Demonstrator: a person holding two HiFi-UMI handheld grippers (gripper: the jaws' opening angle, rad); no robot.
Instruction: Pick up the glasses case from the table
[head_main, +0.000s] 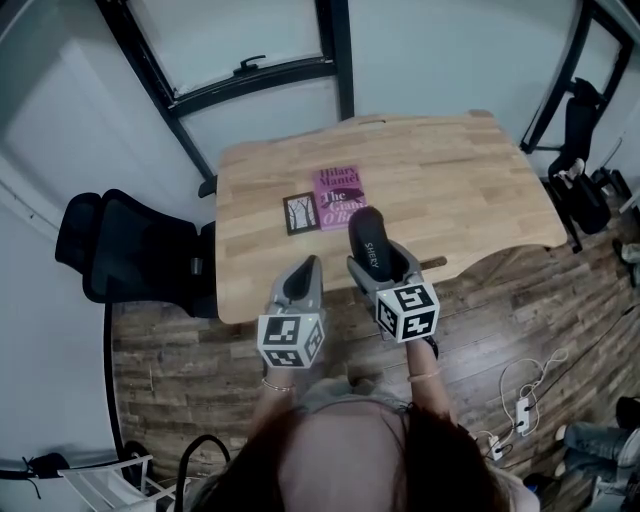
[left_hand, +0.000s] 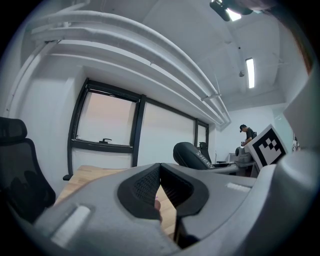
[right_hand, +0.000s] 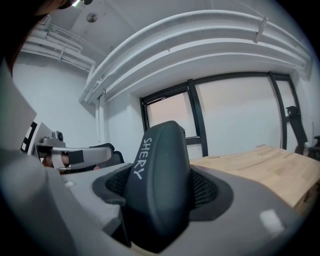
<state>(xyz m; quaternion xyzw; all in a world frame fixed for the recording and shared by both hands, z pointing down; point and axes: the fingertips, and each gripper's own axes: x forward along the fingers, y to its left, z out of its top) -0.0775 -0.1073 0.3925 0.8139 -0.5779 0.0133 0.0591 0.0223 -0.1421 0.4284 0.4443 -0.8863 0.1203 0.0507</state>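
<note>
Right claw (head_main: 383, 266) is clenched on the glasses case (head_main: 371, 243); the case sits between both jaws, rear end buried in the claw and front end poking out past the tips toward the pink book (head_main: 338, 197). In the head view the case tip overlaps the book's near right corner. In the right gripper view the case (right_hand: 157, 185) stands upright between the ribbed black pads (right_hand: 205, 190), which press on both its sides. From the left gripper view the case (left_hand: 192, 155) shows against the wall, above the counter line, so it looks lifted.

The case is a matte black hard shell, rounded and oblong, with white "SHERY" lettering along the top. Left claw (head_main: 303, 280) is on the near side of the book, just left of the right claw, with its jaws pressed together at the tips and nothing held; its view shows the textured pads (left_hand: 145, 185) meeting.

The counter (head_main: 450, 180) is light wood in jointed strips, with rounded corners. The book is a glossy paperback lying flat. A small dark square card with a tree picture (head_main: 302, 213) touches the book's left edge. The claw bodies are grey plastic, and each carries a marker cube (head_main: 290, 340). A black mesh office chair (head_main: 120, 245) is well left of the book, off the counter. The floor (head_main: 200, 360) is dark wood plank.
</note>
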